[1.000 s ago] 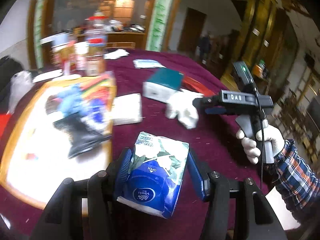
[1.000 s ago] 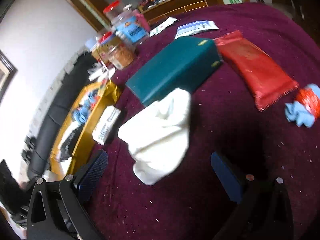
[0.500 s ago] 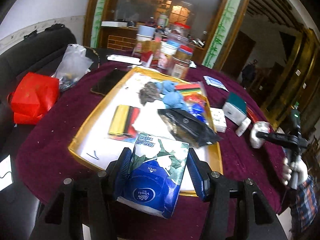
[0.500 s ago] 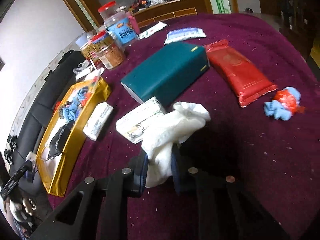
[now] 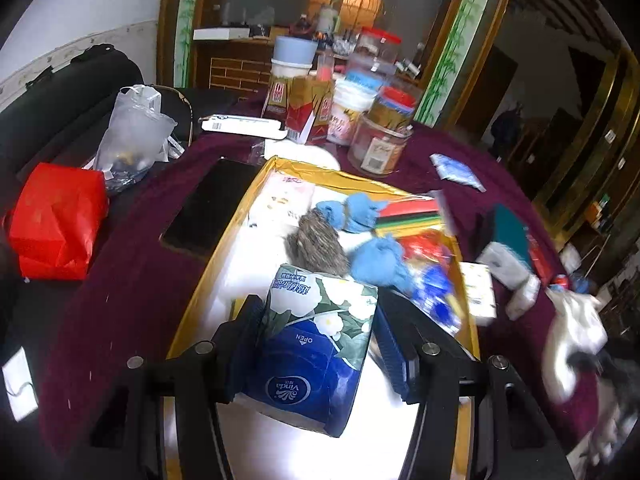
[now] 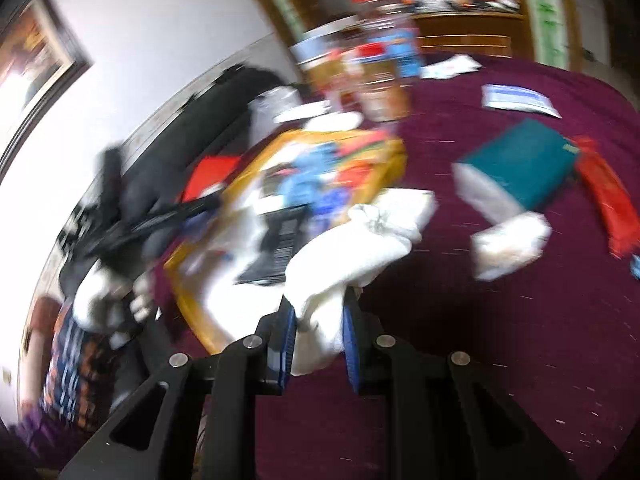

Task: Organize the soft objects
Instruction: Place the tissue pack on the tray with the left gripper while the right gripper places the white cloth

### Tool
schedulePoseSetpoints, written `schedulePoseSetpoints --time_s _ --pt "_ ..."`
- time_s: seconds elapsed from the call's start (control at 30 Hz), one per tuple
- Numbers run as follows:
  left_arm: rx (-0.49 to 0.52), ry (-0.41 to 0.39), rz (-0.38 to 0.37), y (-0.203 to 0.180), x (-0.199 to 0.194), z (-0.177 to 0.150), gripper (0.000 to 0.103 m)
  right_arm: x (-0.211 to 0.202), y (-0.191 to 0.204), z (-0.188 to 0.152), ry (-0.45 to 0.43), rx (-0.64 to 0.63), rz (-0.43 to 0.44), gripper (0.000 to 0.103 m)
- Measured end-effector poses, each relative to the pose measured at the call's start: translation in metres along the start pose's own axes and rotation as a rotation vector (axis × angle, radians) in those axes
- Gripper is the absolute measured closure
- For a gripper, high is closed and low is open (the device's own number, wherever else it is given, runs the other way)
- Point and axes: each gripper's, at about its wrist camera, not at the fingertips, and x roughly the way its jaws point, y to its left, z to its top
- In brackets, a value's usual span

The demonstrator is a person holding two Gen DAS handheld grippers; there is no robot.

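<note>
**Both tools loaded, over a messy maroon bench**

Biggest thing here is the round bench (image 5: 132, 280) with its maroon cloth, cluttered pretty much everywhere. Next down is the gold-rimmed tray (image 5: 224, 240) with a white floor, holding blue cloth bits (image 5: 378, 256), a grey-brown fuzzy pad (image 5: 318, 246) and some colourful packets.

A teal box (image 6: 520, 168) sits on the cloth to the right of the tray, with a red packet (image 6: 608, 200) just beside it. Jars and cartons crowd the far edge.

The left tool (image 5: 320, 344) is about half open, clamped on a Vinda tissue pack (image 5: 316, 340), which hangs above the tray's near end.

The right tool (image 6: 320, 340) is nearly closed, pinching a white cloth (image 6: 356, 248) that bunches up above the fingers, held over the cloth just right of the tray. That view is quite blurry.
</note>
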Motion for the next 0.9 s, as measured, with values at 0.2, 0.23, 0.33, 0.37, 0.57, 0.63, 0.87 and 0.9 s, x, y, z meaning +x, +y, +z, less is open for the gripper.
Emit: schedulePoseSetpoints --time_s 0.2,0.23,0.33,0.37,0.57,0.63,0.87,0.9 --pt "-0.024 0.062 0.023 0.011 0.049 0.021 0.042 0.048 0.068 0.003 0.1 -0.133 0.055 0.082" --pt "-0.032 0.07 0.021 0.014 0.055 0.022 0.042 0.056 0.075 0.005 0.114 -0.146 0.055 0.082" --pt "-0.09 0.082 -0.014 0.025 0.066 0.026 0.035 0.081 0.093 0.009 0.153 -0.172 0.055 0.082" --pt "-0.117 0.084 -0.033 0.029 0.066 0.026 0.033 0.088 0.1 0.009 0.164 -0.188 0.052 0.082" --pt "-0.176 0.02 -0.128 0.044 0.029 0.023 0.023 0.125 0.13 0.018 0.211 -0.291 0.035 0.082" --pt "-0.188 -0.012 -0.134 0.05 0.014 0.022 0.023 0.136 0.14 0.019 0.227 -0.329 0.032 0.082" --pt "-0.255 -0.155 -0.168 0.081 -0.045 0.005 0.015 0.183 0.173 0.018 0.295 -0.454 0.006 0.082" --pt "-0.266 -0.17 -0.17 0.085 -0.051 0.002 0.014 0.189 0.176 0.018 0.306 -0.463 0.003 0.082"
